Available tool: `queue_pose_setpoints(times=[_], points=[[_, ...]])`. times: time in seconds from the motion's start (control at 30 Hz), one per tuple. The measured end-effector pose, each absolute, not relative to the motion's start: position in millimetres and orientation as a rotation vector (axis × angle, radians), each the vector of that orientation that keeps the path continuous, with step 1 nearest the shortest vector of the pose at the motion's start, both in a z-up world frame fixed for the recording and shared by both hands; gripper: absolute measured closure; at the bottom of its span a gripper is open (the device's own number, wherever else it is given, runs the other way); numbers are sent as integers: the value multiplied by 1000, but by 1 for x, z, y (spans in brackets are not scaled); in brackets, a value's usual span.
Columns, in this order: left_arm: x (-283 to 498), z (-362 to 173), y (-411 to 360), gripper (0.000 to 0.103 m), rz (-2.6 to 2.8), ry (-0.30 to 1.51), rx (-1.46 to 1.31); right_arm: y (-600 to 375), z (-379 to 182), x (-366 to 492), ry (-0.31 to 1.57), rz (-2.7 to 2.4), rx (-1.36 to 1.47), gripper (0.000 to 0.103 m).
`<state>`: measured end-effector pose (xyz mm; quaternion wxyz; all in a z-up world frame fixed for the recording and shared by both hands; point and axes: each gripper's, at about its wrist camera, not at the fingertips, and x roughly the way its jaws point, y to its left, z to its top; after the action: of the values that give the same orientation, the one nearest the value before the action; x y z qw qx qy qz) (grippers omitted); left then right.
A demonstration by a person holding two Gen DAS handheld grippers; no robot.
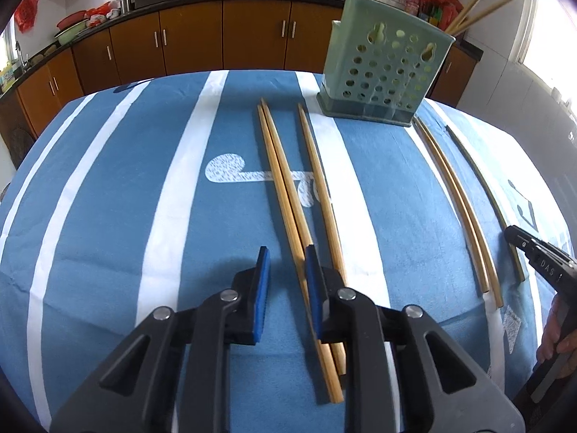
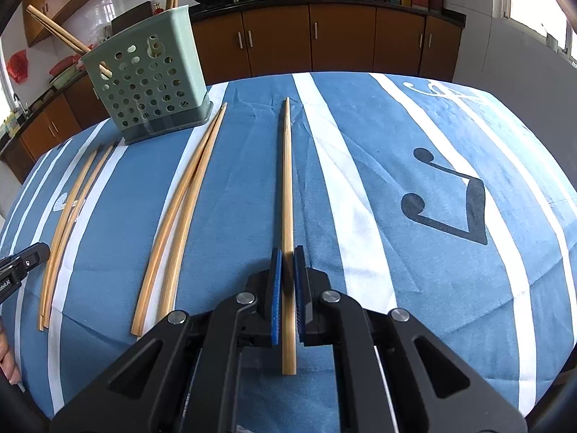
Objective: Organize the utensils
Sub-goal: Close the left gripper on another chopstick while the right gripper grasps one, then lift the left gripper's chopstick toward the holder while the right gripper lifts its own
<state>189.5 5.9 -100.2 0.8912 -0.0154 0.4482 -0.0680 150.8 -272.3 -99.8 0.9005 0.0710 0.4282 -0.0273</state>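
Observation:
Several wooden chopsticks lie on the blue-and-white striped tablecloth (image 1: pixel 119 187). My left gripper (image 1: pixel 287 254) hangs open just over a close pair of chopsticks (image 1: pixel 281 187). Its right pad covers the pair, a third chopstick (image 1: pixel 317 180) lies just to the right, and nothing is pinched. My right gripper (image 2: pixel 287 252) is shut on a single chopstick (image 2: pixel 286 180), which points away with a dark shadow along its left side. A green perforated holder (image 1: pixel 386 61) (image 2: pixel 151 83) stands at the far edge with several chopsticks upright in it.
Another pair of chopsticks (image 2: pixel 184 198) lies between the two grippers. The right gripper's tip (image 1: pixel 519 241) shows at the right edge, the left gripper's tip (image 2: pixel 25 256) at the left edge. Brown kitchen cabinets (image 1: pixel 252 36) run behind the table.

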Motion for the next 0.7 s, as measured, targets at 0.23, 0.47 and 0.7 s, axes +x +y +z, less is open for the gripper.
queue_pose_setpoints(times=[0.23,0.47,0.7], points=[[194,-103,15,90,-94,930,-31,-271,-101,152,884,-54,139,95],[211,-102,44,95,30,918,-67,-271,-102,156,877,-59,117,95],[217,-104,68,94,29,898,-79,-283,-103,159,867,-90,130,95]])
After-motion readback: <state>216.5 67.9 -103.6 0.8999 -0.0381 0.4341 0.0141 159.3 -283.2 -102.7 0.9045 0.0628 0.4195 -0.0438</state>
